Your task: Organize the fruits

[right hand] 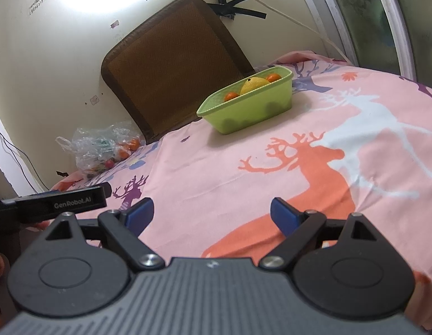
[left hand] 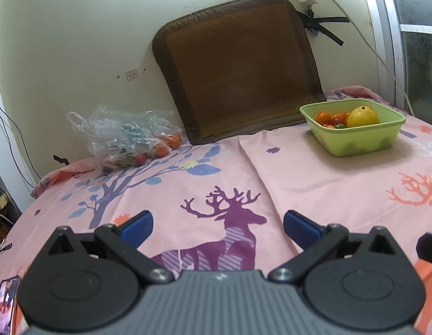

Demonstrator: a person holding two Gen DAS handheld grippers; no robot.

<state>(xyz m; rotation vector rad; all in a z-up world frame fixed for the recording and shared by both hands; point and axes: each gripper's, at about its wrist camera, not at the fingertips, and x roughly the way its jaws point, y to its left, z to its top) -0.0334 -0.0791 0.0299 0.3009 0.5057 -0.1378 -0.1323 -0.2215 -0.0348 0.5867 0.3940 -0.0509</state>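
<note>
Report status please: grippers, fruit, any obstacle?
Left hand-held gripper open, empty. Right hand-held gripper open, empty. Some fruit in green tub, more in plastic bag. Nothing in the way.

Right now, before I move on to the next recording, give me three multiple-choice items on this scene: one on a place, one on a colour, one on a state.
1. Where does the plastic bag of fruit lie?
A. inside the tub
B. on the bedsheet by the wall, beside the brown cushion
C. between the left claw's fingers

2. What colour is the tub?
A. light green
B. blue
C. white

3. How do the two claws stand?
A. both shut on fruit
B. one holds the bag
C. both open and empty

Key: 1 B, the bag rests left of the cushion; 2 A, its walls are green; 3 C, only sheet shows between the left claw and right claw fingers.
</note>
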